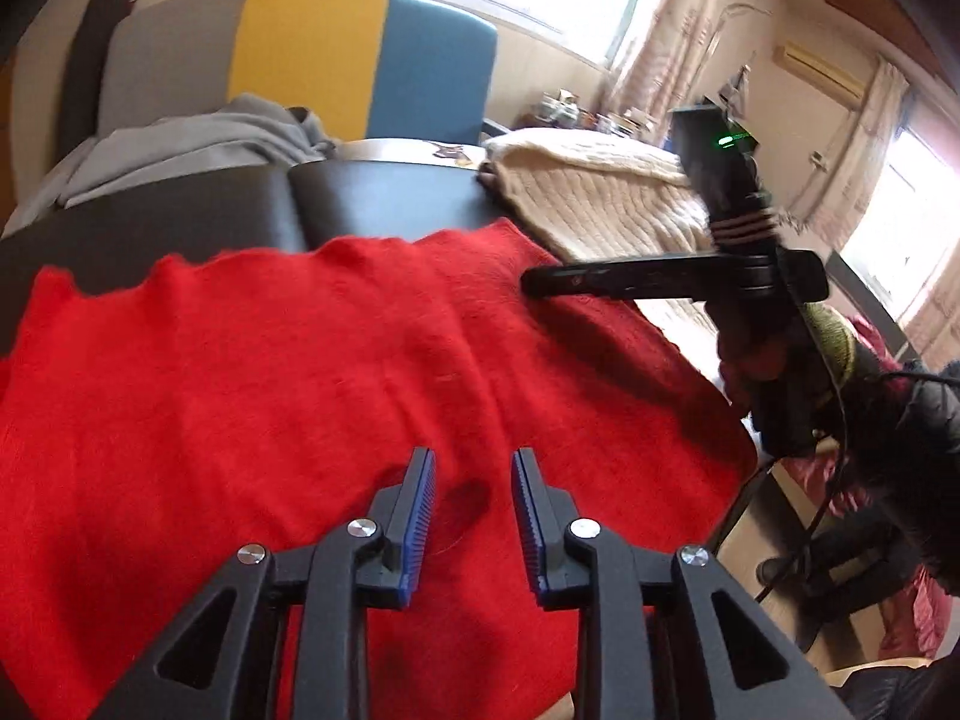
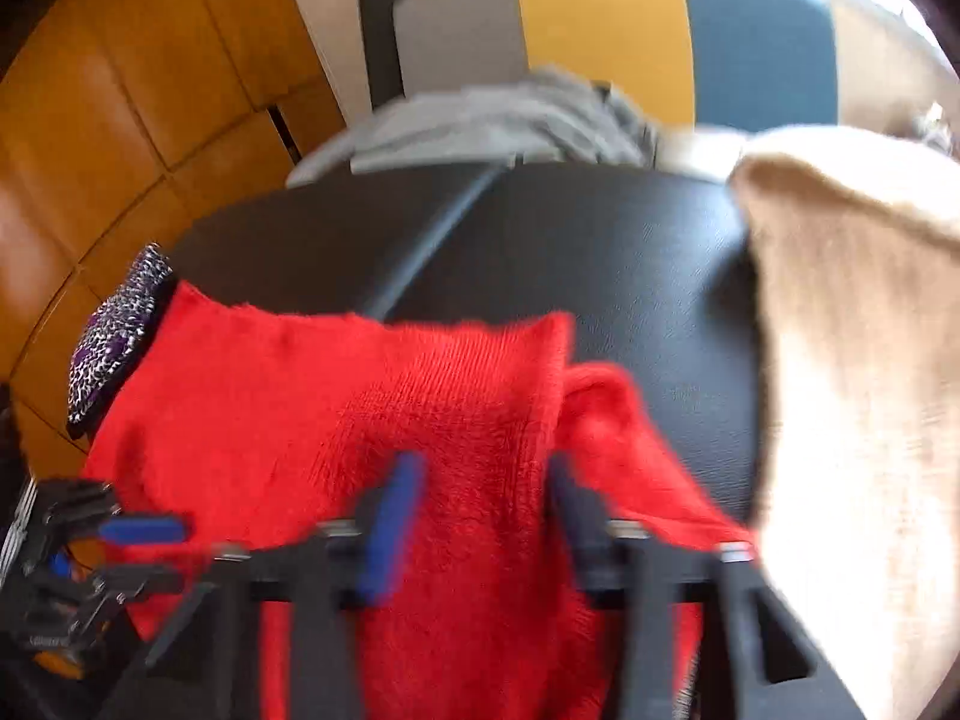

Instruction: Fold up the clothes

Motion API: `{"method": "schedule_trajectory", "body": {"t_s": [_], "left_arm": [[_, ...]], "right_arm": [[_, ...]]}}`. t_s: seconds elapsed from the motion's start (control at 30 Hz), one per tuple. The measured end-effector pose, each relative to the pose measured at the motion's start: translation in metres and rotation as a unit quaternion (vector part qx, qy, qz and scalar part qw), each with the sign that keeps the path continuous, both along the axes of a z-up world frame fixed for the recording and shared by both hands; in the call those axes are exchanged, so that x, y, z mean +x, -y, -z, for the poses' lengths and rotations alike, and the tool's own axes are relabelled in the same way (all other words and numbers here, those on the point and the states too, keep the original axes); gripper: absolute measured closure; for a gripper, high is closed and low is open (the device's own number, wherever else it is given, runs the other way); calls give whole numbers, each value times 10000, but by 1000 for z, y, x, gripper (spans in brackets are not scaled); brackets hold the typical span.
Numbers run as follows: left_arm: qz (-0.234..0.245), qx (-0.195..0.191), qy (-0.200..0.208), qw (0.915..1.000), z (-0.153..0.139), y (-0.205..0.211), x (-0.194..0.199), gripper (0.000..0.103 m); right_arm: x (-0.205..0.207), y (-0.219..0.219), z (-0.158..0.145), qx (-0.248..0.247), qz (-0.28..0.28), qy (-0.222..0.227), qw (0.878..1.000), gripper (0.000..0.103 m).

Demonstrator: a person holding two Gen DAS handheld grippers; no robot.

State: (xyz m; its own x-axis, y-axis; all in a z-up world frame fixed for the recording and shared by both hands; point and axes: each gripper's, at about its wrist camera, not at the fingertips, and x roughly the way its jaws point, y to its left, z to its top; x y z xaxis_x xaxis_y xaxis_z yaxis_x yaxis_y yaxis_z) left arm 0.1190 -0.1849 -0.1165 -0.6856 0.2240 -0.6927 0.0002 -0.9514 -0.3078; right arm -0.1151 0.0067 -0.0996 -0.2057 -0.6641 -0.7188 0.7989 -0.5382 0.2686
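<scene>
A red knitted garment (image 1: 336,372) lies spread across my dark worktop (image 1: 384,198). My left tongs (image 1: 474,516) hover just above it, prongs apart, gripping nothing. My right tongs (image 2: 486,516) are also apart over the garment's right side; that view is blurred. A cream knit (image 2: 852,324) lies to the right, grey clothing (image 1: 198,138) behind.

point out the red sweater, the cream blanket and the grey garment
red sweater (image 1: 312,372), left wrist view, middle of the knit
cream blanket (image 2: 858,372), right wrist view, its hanging face
grey garment (image 1: 198,138), left wrist view, top folds
</scene>
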Motion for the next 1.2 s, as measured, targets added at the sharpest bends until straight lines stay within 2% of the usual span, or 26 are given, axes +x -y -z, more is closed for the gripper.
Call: {"method": "schedule_trajectory", "body": {"t_s": [0.03, 0.07, 0.13, 0.2, 0.4, 0.5, 0.53, 0.57, 0.63, 0.67, 0.7, 0.73, 0.77, 0.83, 0.93, 1.1, 1.2], "left_arm": [[-23, 43, 49, 10000, 3, 2, 3, 77], [-50, 82, 123, 9999, 7, 4, 6, 77], [-121, 288, 293, 9991, 19, 9, 14, 77], [-196, 610, 254, 9976, 27, 15, 22, 77], [-342, 706, 268, 9966, 16, 25, 32, 77], [-854, 629, -54, 9943, -5, 55, 58, 77], [-1130, 596, -211, 9916, -14, 72, 72, 76], [-1429, 558, -372, 9875, -24, 89, 87, 75], [-1813, 484, -483, 9810, -31, 115, 110, 71], [-1971, 436, -467, 9783, -31, 127, 120, 70], [-2130, 388, -452, 9752, -32, 140, 130, 69], [-2200, 371, -384, 9740, -30, 151, 137, 69], [-2161, 411, -290, 9751, -26, 158, 142, 69], [-2048, 523, -186, 9772, -17, 165, 149, 69], [-1787, 808, -141, 9805, -4, 165, 153, 69], [-1508, 1105, -17, 9824, 15, 163, 153, 69], [-1303, 1320, 33, 9827, 26, 161, 152, 71]], "right_arm": [[-3, 8, 1, 72, 58, -42, 9999, 84], [-6, 16, 2, 143, 116, -83, 9998, 91], [-12, 32, 5, 284, 232, -165, 9992, 92], [-12, 28, 11, 366, 371, -189, 9985, 94], [-15, 17, 29, 611, 785, -262, 9947, 93], [-16, 12, 37, 731, 995, -310, 9919, 83], [-13, 12, 31, 749, 1109, -471, 9899, 78], [-10, 11, 24, 760, 1217, -636, 9876, 67], [6, 11, 8, 499, 1261, -1054, 9851, 63], [13, 18, -1, 282, 1098, -1048, 9880, 59], [19, 26, -9, 64, 934, -1042, 9901, 44], [25, 33, -17, -153, 770, -1036, 9915, 36], [31, 41, -25, -353, 598, -1030, 9923, 28], [49, 74, -24, -329, 93, -1053, 9938, 28], [67, 114, -17, -222, -344, -1029, 9938, 28], [55, 157, 17, 91, -397, -1147, 9926, 28], [40, 157, 50, 244, -165, -719, 9970, 25]]}}
